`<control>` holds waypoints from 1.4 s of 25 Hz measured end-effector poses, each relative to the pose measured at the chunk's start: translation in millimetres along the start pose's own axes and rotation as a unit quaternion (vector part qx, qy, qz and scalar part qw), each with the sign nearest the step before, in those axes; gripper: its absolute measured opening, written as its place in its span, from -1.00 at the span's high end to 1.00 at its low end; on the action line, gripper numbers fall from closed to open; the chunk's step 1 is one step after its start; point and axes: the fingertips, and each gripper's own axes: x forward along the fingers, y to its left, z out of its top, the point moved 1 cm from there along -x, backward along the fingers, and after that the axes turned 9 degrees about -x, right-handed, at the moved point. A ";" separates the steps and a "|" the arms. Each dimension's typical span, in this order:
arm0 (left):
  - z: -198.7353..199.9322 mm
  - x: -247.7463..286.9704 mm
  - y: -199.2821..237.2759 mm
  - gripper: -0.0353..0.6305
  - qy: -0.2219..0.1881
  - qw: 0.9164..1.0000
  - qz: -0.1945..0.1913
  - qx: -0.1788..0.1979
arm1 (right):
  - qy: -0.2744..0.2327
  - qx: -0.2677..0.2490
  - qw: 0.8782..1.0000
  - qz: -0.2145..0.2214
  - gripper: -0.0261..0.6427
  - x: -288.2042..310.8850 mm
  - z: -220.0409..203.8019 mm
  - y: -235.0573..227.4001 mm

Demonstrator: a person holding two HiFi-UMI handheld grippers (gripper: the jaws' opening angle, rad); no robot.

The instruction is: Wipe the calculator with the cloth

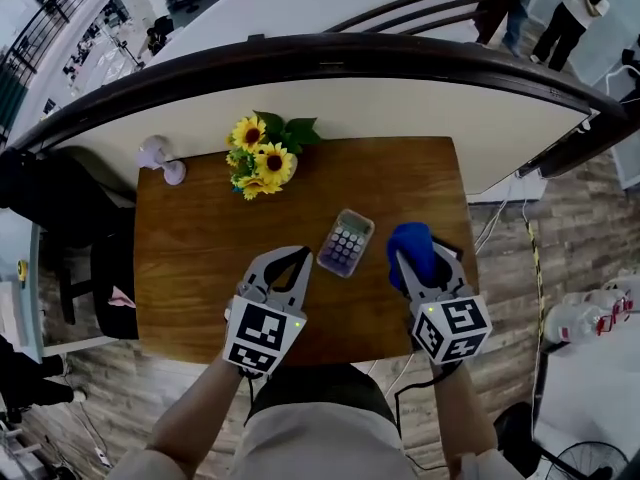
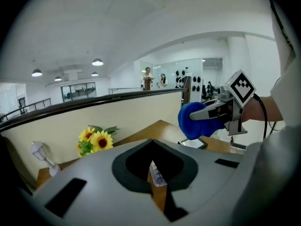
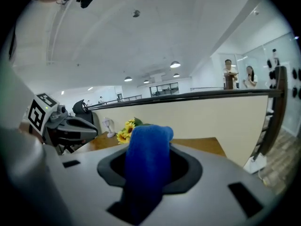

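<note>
The right gripper [image 1: 421, 260] was clamped on the cloth [image 1: 408, 238], the left gripper [image 1: 299, 256] had its jaws together, and the calculator [image 1: 346, 242], its key print too small to read, lay on the table [image 1: 195, 258] between them.

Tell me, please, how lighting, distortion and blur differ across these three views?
Head view: evenly lit and sharp on the calculator, though the wide lens bows the railing into an arc. Left gripper view: a dark vignette rounds the corners, and the ceiling lamps glare white. Right gripper view: the same vignette; the close cloth looks slightly soft and blocks the middle.
</note>
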 end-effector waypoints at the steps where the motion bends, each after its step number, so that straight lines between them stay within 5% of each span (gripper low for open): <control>1: -7.8 7.9 2.5 0.88 0.008 1.000 -0.003 -0.002 | 0.005 0.000 1.000 -0.001 0.48 8.2 -5.6 -1.2; 10: -86.9 73.6 23.2 0.88 0.074 0.996 -0.029 -0.040 | 0.044 0.001 0.999 -0.007 0.48 77.1 -62.1 -6.6; 16: -135.6 115.4 23.3 0.88 0.113 0.985 -0.071 -0.112 | 0.060 0.003 0.998 -0.013 0.47 110.5 -99.7 -11.1; 27: -177.5 141.2 29.0 0.89 0.126 0.982 -0.078 -0.116 | 0.080 0.010 0.997 -0.015 0.46 147.3 -138.5 -19.1; 35: -181.4 142.2 34.3 0.89 0.130 0.984 -0.064 -0.105 | 0.090 -0.019 0.995 0.032 0.46 153.8 -146.7 27.0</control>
